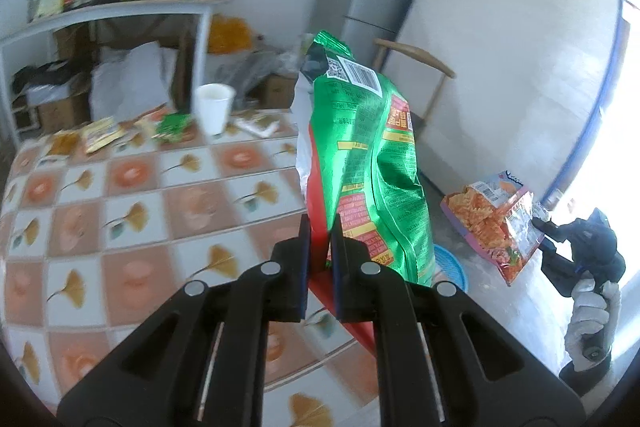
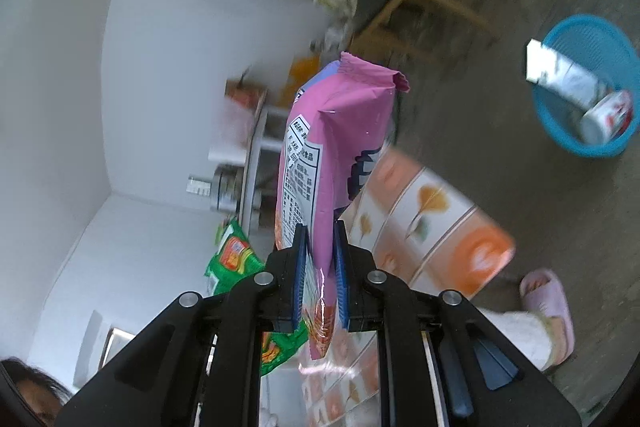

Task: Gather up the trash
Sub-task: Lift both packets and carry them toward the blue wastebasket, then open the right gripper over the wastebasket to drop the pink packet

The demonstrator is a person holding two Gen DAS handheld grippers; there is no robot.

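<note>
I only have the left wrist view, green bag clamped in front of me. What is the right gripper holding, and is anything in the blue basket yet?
Observer: The right gripper is shut on a pink snack bag.
Operator: And the basket?
Observer: The blue basket stands on the floor and already holds a white carton and a cup-like container.
Operator: Anything near it?
Observer: A foot in a pink slipper stands on the floor nearby.
</note>
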